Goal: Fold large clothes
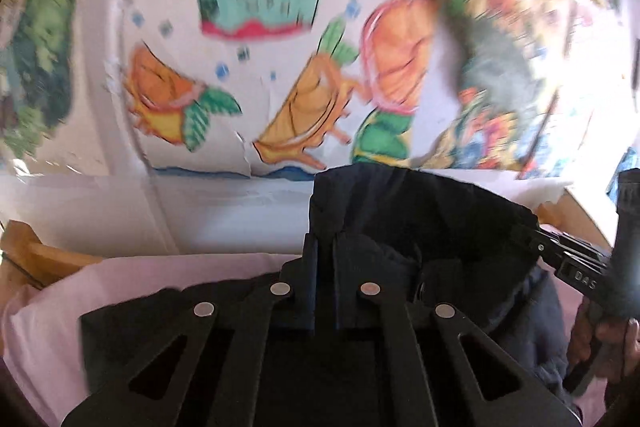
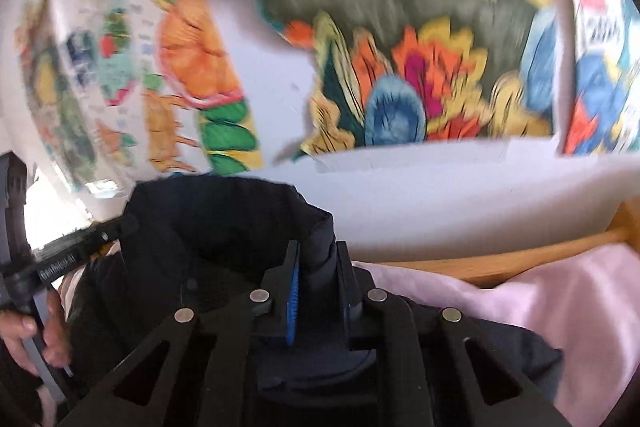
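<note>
A dark navy garment (image 1: 420,215) hangs lifted between my two grippers, above a pink sheet (image 1: 60,311). My left gripper (image 1: 326,247) is shut on a fold of its edge. In the right wrist view my right gripper (image 2: 318,259) is shut on another bunched part of the same garment (image 2: 208,227). The right gripper's body shows at the right edge of the left wrist view (image 1: 576,263), and the left gripper's body at the left edge of the right wrist view (image 2: 60,259). The views are motion-blurred.
A wall with colourful painted murals (image 1: 280,47) stands close ahead, with a white band along its base (image 2: 460,195). A wooden bed frame edge (image 2: 520,255) borders the pink sheet (image 2: 560,307).
</note>
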